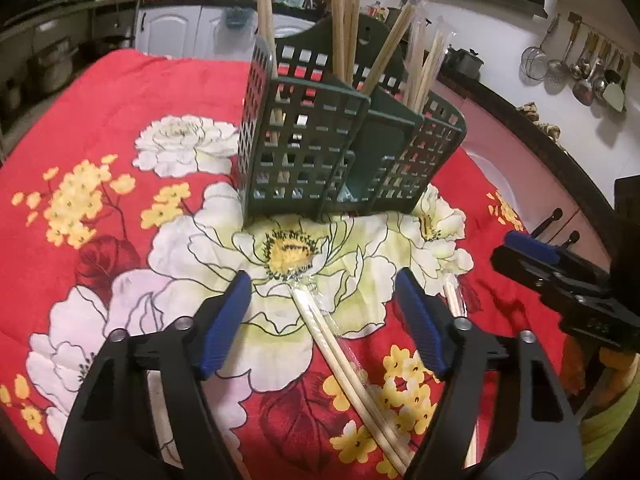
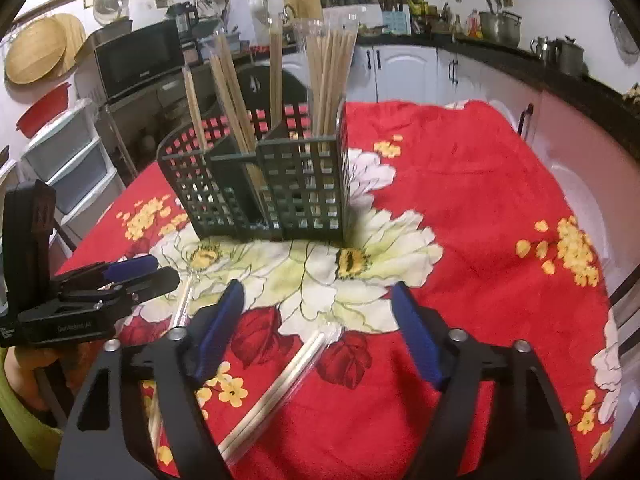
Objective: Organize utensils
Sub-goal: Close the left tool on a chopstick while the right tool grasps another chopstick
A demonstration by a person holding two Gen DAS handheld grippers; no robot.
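A dark green lattice utensil holder [image 1: 344, 152] [image 2: 260, 188] stands on the red floral tablecloth and holds several wrapped pairs of wooden chopsticks [image 1: 346, 32] [image 2: 332, 84]. My left gripper [image 1: 322, 316] is open and empty, its fingers either side of a wrapped chopstick pair [image 1: 340, 352] lying on the cloth. Another wrapped pair [image 1: 454, 300] lies to its right. My right gripper [image 2: 318, 320] is open and empty above a wrapped chopstick pair [image 2: 276, 388] on the cloth. Each gripper shows in the other's view, the right one [image 1: 532, 248] and the left one [image 2: 132, 270].
The tablecloth [image 1: 120, 128] [image 2: 480, 220] covers a round table. Kitchen counters and cabinets [image 2: 404, 68] ring the room. Ladles and strainers [image 1: 580, 76] hang on the wall. A microwave [image 2: 136, 58] and plastic drawers [image 2: 68, 160] stand at the left.
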